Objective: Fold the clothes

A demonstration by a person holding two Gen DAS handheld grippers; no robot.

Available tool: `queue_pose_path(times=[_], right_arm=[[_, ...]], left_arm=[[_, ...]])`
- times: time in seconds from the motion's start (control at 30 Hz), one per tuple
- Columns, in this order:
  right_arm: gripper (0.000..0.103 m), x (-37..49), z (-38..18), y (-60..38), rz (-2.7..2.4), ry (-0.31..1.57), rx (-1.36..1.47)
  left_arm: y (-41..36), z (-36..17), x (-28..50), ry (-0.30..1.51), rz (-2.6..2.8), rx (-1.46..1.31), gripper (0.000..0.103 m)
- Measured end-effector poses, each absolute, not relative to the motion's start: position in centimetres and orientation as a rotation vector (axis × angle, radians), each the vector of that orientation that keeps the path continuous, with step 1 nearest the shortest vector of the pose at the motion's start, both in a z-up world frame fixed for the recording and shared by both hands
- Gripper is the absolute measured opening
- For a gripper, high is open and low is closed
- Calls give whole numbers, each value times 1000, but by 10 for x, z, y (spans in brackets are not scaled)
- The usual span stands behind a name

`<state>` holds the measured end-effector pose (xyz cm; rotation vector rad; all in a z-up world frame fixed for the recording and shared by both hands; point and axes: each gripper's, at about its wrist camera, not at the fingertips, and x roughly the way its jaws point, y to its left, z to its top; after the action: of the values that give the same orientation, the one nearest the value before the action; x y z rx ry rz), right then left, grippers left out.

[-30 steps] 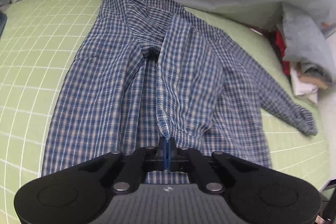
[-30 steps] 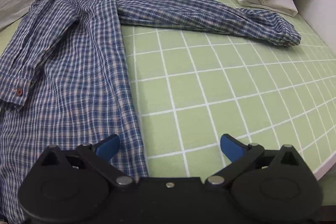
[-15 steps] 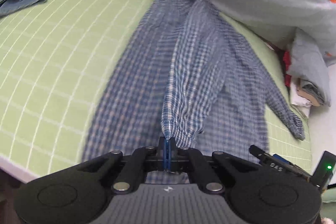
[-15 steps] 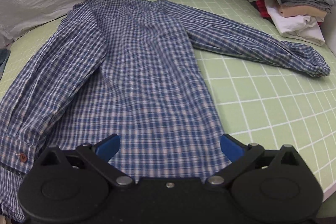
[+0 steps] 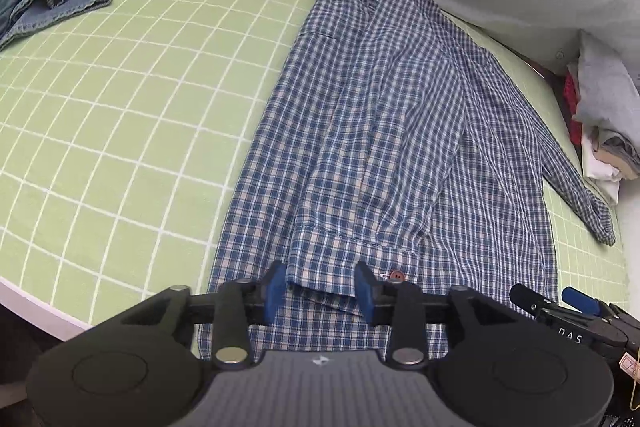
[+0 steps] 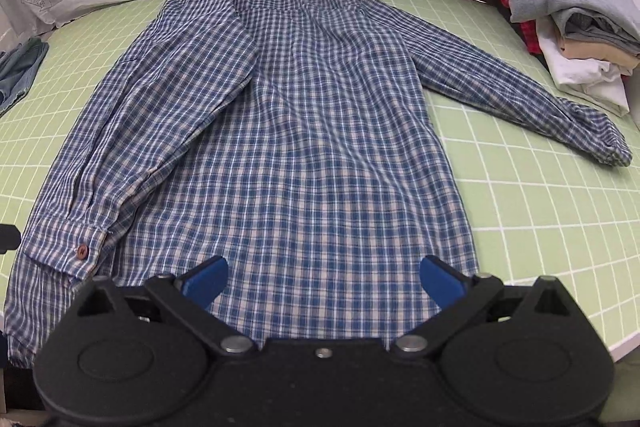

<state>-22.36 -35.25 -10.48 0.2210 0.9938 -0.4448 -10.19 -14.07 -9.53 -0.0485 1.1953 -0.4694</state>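
On the bed (image 6: 520,219) the shirt (image 6: 312,147) lies flat, collar far, one sleeve folded onto the body, the other sleeve (image 6: 520,99) stretched out sideways. Both the left claw (image 5: 320,291) and right claw (image 6: 322,279) hover released above the hem, grasping nothing. The cloth looks thin, light and limp; I would pinch the free cuff, since its doubled seam should hold best.
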Motion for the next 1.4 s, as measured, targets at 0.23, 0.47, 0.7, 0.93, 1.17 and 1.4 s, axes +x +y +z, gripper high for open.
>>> queue_pose_path(times=[0.23, 0.47, 0.7, 0.93, 1.17, 1.4], right_arm=[[103, -227, -92, -369, -468, 916, 245], [103, -246, -88, -408, -511, 833, 324], [103, -272, -93, -471, -627, 794, 404], [103, -292, -119, -546, -726, 828, 515], [103, -301, -139, -628, -815, 792, 657], [103, -297, -141, -692, -883, 659, 699]], left_arm=[[-156, -76, -93, 1117, -413, 66, 76], [-195, -54, -85, 1047, -420, 139, 83], [-259, -41, -89, 997, -478, 188, 87], [-304, -40, -100, 969, -552, 192, 87], [-325, -42, -87, 977, -428, 228, 87], [-324, -43, -68, 1011, -338, 143, 88]])
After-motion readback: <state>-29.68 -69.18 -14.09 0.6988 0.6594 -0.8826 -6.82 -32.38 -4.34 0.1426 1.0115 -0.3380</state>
